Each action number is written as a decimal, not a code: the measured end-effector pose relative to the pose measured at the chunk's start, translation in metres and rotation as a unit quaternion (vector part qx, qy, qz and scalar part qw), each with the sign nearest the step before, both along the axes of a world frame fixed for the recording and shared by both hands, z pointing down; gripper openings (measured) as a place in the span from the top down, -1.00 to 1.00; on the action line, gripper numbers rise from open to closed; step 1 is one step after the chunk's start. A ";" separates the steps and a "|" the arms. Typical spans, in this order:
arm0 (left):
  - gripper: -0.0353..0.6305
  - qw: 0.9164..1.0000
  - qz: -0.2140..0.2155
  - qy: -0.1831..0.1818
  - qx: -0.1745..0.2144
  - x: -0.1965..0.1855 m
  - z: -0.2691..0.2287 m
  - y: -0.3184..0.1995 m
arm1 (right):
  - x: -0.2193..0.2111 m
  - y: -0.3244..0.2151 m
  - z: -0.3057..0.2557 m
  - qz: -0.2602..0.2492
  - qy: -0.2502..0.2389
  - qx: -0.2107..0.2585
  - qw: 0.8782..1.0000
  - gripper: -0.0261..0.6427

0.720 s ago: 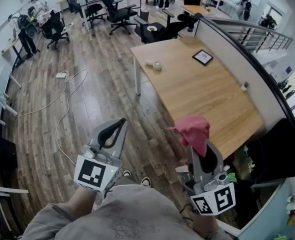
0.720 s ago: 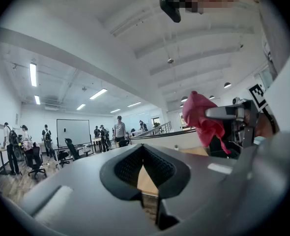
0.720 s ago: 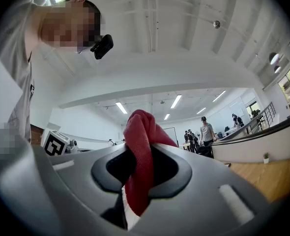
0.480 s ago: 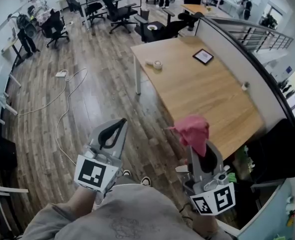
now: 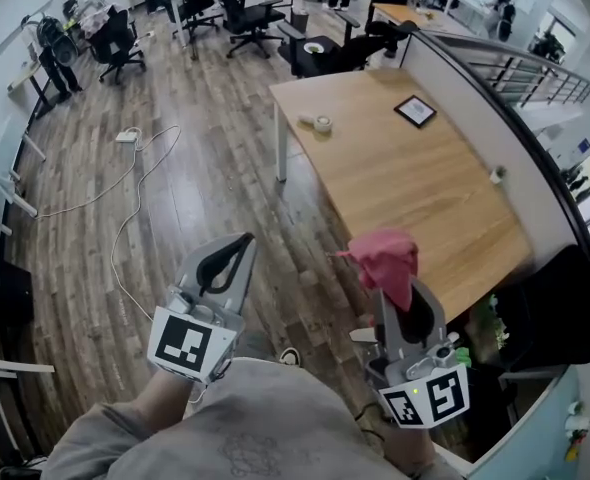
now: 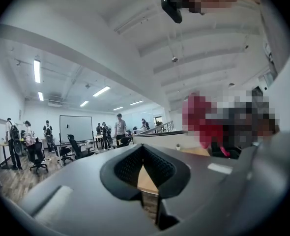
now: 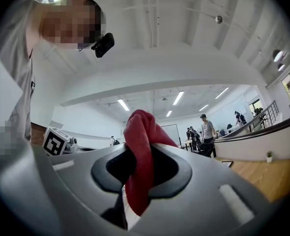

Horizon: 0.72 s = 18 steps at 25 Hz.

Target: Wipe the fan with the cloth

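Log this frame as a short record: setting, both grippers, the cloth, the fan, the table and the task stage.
setting: open office with a wood floor, people and chairs at the far end
left gripper: jaws shut, nothing between them
right gripper: jaws clamped on the cloth
cloth: pink-red, bunched, sticking up past the jaw tips
fan: not visible in any view
table: wooden, ahead on the right, carrying a roll of tape and a flat dark-framed item
task stage: cloth in hand, wiping not begun

Open-plan office: swivel chairs [image 5: 250, 18], wooden desk [image 5: 405, 188], whiteboard [image 6: 76, 128], ceiling strip lights [image 6: 37, 71]
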State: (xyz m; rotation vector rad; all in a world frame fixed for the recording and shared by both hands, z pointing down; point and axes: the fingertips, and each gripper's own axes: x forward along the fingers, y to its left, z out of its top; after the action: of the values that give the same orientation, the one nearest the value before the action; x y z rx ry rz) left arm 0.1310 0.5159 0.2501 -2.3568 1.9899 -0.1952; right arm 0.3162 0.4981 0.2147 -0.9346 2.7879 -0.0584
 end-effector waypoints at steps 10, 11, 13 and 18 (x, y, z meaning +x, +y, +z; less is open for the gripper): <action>0.43 0.999 -0.038 -0.006 0.011 -0.021 0.001 -0.013 | -0.018 -0.018 0.013 -0.019 0.013 -0.006 1.000 0.68; 0.30 0.999 -0.038 -0.008 0.009 -0.021 0.003 -0.016 | -0.019 -0.021 0.015 -0.020 0.015 -0.007 1.000 0.68; 0.24 0.999 -0.038 -0.011 0.007 -0.024 0.006 -0.023 | -0.023 -0.029 0.017 -0.020 0.019 -0.008 1.000 0.68; 0.24 0.999 -0.038 -0.004 0.006 -0.038 0.008 -0.042 | -0.036 -0.056 0.023 -0.014 0.024 -0.014 1.000 0.68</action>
State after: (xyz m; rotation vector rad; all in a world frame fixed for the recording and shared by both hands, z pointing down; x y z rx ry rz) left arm 0.0927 0.4734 0.2584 -2.2724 2.0716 -0.1940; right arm 0.2801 0.4417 0.2377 -0.9148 2.8525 -0.0809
